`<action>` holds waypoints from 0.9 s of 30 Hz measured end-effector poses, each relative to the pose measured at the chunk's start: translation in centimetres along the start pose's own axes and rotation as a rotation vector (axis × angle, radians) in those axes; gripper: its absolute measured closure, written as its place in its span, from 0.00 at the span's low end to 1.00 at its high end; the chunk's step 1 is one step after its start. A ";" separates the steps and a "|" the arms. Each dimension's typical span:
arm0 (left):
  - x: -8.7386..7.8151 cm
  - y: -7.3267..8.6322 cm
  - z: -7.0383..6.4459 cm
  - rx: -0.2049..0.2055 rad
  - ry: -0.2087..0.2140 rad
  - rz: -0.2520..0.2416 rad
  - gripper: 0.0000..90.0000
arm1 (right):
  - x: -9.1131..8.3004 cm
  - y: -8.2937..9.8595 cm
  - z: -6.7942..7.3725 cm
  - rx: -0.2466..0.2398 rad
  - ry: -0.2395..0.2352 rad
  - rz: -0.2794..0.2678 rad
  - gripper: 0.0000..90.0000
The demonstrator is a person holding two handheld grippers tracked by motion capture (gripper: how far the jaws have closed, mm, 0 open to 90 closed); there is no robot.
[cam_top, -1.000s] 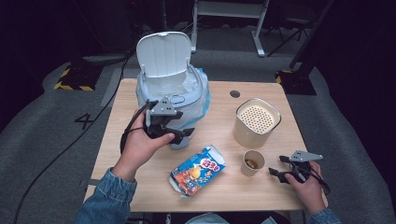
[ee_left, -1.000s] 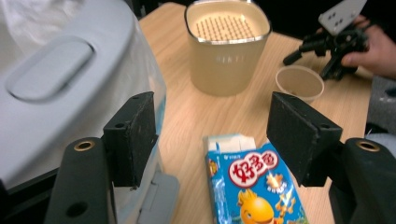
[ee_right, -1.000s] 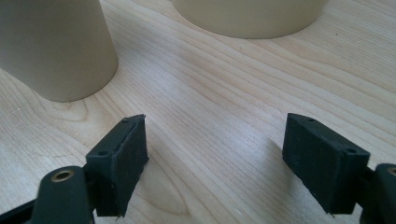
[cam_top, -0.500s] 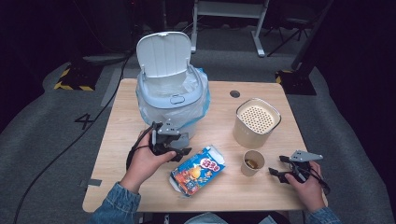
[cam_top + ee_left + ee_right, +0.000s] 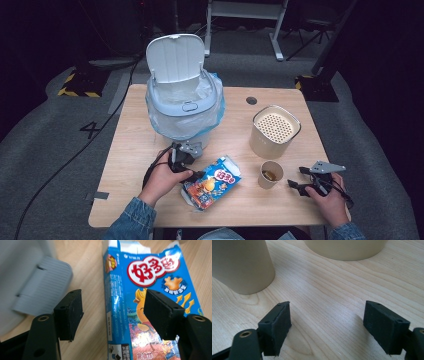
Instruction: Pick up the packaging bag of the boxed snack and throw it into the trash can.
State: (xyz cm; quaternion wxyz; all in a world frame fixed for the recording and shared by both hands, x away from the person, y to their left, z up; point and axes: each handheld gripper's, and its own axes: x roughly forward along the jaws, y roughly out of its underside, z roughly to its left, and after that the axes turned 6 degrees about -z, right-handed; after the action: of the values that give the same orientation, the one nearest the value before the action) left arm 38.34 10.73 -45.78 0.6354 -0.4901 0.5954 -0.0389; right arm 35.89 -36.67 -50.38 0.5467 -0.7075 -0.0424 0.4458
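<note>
A blue snack box (image 5: 212,182) (image 5: 150,290) lies flat on the wooden table (image 5: 235,210), its top flaps torn open. My left gripper (image 5: 194,173) (image 5: 113,312) is open and hovers low over the box's long left edge. One jaw is above the printed face and the other above bare wood beside the bin's grey foot pedal (image 5: 42,287). My right gripper (image 5: 296,178) (image 5: 327,325) is open over bare wood at the front right, nothing between its jaws. A paper cup (image 5: 271,174) (image 5: 242,265) stands just left of it.
A white pedal bin (image 5: 182,105) lined with a plastic bag stands at the back left, lid up. A beige canister (image 5: 275,131) (image 5: 344,248) with a perforated top stands behind the cup. The cup holds a brown liquid. A cable hole (image 5: 251,100) sits near the far edge.
My left gripper has come away from the bin's front, toward the person and slightly right, and is now at the snack box. The right gripper has stayed put.
</note>
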 end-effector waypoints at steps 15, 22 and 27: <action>2.7 0.0 -0.2 -0.007 0.029 0.120 0.47 | 0.0 0.0 0.0 0.000 0.000 0.000 0.25; 2.8 -0.6 -0.5 -0.002 -0.036 0.168 0.75 | 0.0 0.0 0.0 0.000 0.000 0.000 0.25; 2.6 -0.6 0.0 0.002 -0.031 0.164 0.87 | 0.0 0.0 0.0 0.000 0.000 0.000 0.25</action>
State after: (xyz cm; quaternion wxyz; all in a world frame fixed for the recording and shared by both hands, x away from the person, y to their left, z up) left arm 39.45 8.79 -47.28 0.6461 -0.4398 0.6235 0.0203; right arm 35.89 -36.67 -50.39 0.5466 -0.7077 -0.0423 0.4457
